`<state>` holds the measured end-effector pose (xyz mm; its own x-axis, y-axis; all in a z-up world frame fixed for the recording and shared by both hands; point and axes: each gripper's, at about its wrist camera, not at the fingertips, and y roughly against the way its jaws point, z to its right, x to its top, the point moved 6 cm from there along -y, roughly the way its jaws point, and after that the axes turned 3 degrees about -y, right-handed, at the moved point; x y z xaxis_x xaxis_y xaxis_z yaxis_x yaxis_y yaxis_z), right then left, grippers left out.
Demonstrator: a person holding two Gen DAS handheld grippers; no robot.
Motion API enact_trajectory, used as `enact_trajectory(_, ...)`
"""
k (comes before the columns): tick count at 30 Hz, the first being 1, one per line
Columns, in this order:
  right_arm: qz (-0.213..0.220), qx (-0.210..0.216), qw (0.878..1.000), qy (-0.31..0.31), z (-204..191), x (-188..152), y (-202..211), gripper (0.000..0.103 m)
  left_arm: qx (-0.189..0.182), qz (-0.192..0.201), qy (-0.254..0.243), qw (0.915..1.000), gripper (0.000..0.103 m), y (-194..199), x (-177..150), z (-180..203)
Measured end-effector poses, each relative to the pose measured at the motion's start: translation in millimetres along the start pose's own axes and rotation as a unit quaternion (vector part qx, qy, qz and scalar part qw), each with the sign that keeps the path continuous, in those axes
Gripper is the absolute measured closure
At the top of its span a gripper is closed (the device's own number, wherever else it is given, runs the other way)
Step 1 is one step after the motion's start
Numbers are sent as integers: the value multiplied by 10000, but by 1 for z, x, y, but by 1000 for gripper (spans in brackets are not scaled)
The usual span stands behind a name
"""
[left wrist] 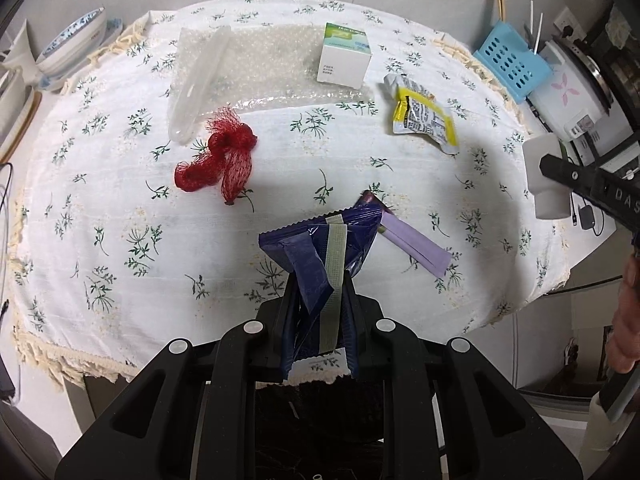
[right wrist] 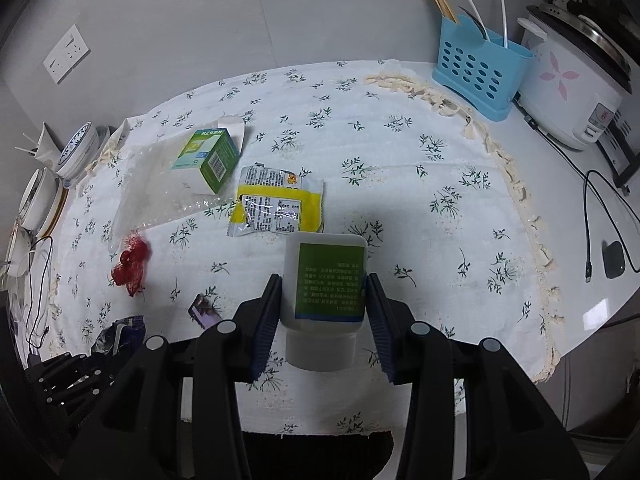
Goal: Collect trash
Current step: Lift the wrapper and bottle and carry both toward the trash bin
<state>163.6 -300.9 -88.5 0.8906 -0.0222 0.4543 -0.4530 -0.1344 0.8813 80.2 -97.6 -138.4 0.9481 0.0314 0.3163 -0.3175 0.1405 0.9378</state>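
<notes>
My left gripper (left wrist: pixel 318 312) is shut on a dark blue wrapper (left wrist: pixel 320 252) with a pale tape strip, held above the near table edge. My right gripper (right wrist: pixel 324 300) is shut on a white bottle (right wrist: pixel 325 280) with a green label, held above the floral tablecloth (right wrist: pixel 400 160); the bottle also shows in the left wrist view (left wrist: pixel 546 176). On the cloth lie a red mesh net (left wrist: pixel 222 160), a yellow snack packet (left wrist: pixel 424 114), a green-and-white box (left wrist: pixel 345 56), a sheet of bubble wrap (left wrist: pixel 256 72) and a lilac wrapper (left wrist: pixel 416 246).
A blue cutlery caddy (right wrist: pixel 478 64) and a white rice cooker (right wrist: pixel 568 80) stand at the back right. Bowls (right wrist: pixel 78 148) are stacked at the left edge. Cables (right wrist: pixel 596 216) and a small black device (right wrist: pixel 614 260) lie on the counter to the right.
</notes>
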Motion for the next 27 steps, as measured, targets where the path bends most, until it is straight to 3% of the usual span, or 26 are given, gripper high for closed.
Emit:
enact_trajectory(14, 193, 79, 9998, 35, 6, -50, 52, 63, -35, 192, 4, 9998, 84, 28, -25, 14)
enact_trajectory(27, 66, 109, 9998, 141, 14, -105, 64, 63, -103, 234, -49, 9997, 84, 38, -62, 33)
